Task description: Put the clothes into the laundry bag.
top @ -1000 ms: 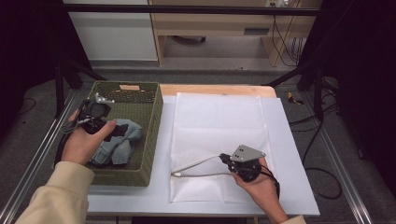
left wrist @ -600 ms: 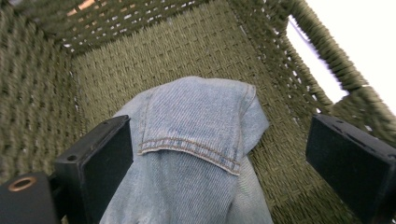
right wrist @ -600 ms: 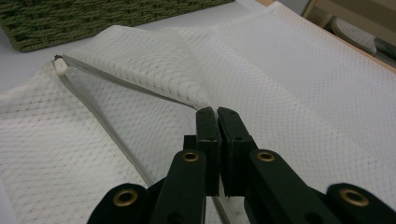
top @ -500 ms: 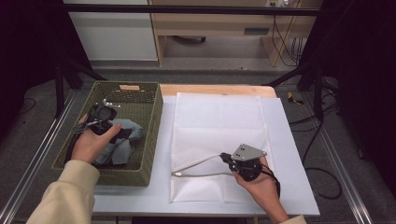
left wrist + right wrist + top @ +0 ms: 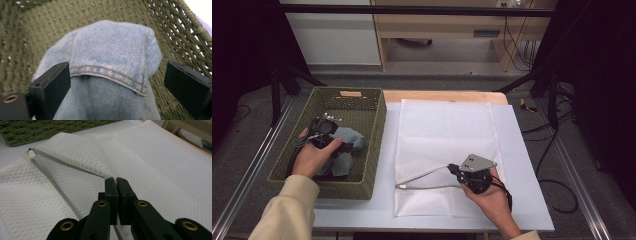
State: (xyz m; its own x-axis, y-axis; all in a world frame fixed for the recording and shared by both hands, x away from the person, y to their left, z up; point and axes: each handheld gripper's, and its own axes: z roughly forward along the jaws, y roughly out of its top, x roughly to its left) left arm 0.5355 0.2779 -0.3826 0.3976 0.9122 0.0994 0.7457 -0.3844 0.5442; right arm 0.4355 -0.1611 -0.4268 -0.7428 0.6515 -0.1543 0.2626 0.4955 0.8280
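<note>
A blue denim garment (image 5: 348,151) lies bunched in the green woven basket (image 5: 378,125) at the table's left. My left gripper (image 5: 342,147) is down inside the basket. In the left gripper view its jaws stand wide open on either side of a stitched fold of the denim (image 5: 110,50), and its pads do not press on it. A white mesh bag (image 5: 447,130) lies flat in the middle of the table. My right gripper (image 5: 453,168) is shut on the bag's upper layer beside the zipper (image 5: 62,161), holding the mouth slightly raised (image 5: 116,180).
The basket's wall (image 5: 50,22) closes in around the left gripper. The white table (image 5: 527,165) has metal rails along both sides and a wooden strip (image 5: 442,96) at its far edge. Black stand legs and cables lie on the floor beyond.
My left gripper has sunk lower into the basket, closer to the denim. The right gripper and the mesh bag have stayed where they were.
</note>
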